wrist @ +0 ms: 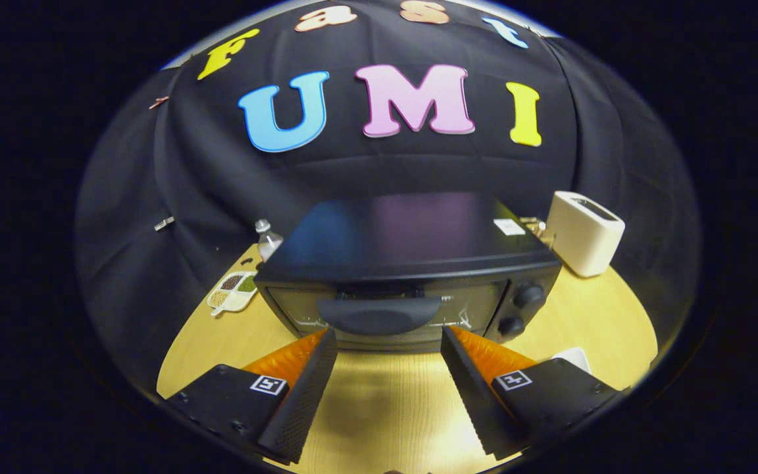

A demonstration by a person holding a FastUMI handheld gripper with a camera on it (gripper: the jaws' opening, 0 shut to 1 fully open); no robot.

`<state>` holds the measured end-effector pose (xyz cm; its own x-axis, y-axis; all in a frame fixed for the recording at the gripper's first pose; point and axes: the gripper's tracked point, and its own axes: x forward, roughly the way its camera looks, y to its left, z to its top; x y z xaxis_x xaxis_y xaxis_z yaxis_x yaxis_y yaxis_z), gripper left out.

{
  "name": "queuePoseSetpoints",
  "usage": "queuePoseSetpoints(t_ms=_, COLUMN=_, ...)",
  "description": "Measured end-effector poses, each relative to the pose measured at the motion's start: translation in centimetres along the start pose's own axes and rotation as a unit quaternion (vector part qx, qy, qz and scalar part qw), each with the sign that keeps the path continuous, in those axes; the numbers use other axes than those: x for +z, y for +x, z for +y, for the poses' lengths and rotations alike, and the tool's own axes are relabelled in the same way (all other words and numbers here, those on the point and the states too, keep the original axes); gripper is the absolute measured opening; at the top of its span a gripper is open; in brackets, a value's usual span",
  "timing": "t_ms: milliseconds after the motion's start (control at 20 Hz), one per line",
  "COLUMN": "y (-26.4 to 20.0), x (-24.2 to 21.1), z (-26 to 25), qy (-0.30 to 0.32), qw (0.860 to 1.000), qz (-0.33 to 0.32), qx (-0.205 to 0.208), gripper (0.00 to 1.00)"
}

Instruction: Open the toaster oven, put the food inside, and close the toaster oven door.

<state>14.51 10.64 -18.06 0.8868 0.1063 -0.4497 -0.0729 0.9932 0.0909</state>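
Right now the toaster oven (412, 270) sits in the middle of the wooden table (379, 401), its door shut and the curved handle (379, 314) facing the gripper (389, 342). 2 knobs (528, 295) stack one above the other on the oven's right side, and a small white label (509, 227) lies on its dark top. The gripper hangs just in front of the door with its 2 fingers (306, 388) spread wide, one to each side of the handle's ends, gripping nothing; bare table shows between them. Beyond the oven's right rear corner stands a white toaster (583, 232). Behind the left corner there is a clear plastic bottle (267, 240), and nearer, beside the oven's left side, a white divided dish (232, 291) holding grains or seeds. A white object (573, 359) peeks out just past the right finger; I cannot tell what it is.
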Motion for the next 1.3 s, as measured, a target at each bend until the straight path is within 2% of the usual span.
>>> queuePoseSetpoints(t_ms=300, y=-6.6, x=5.7, z=-0.1, qy=-0.009, qw=0.997, qz=-0.076, qx=0.033, gripper=0.98)
queuePoseSetpoints(t_ms=650, y=-14.2, x=12.0, z=-5.6, qy=-0.009, qw=0.986, qz=-0.164, qx=0.007, gripper=0.98)
queuePoseSetpoints(t_ms=1050, y=-17.6, x=11.9, z=-14.3, qy=0.021, qw=0.982, qz=-0.179, qx=-0.048, gripper=0.98)
queuePoseSetpoints(t_ms=1300, y=-17.4, x=11.6, z=-17.7, qy=0.059, qw=0.984, qz=-0.161, qx=-0.057, gripper=0.98)
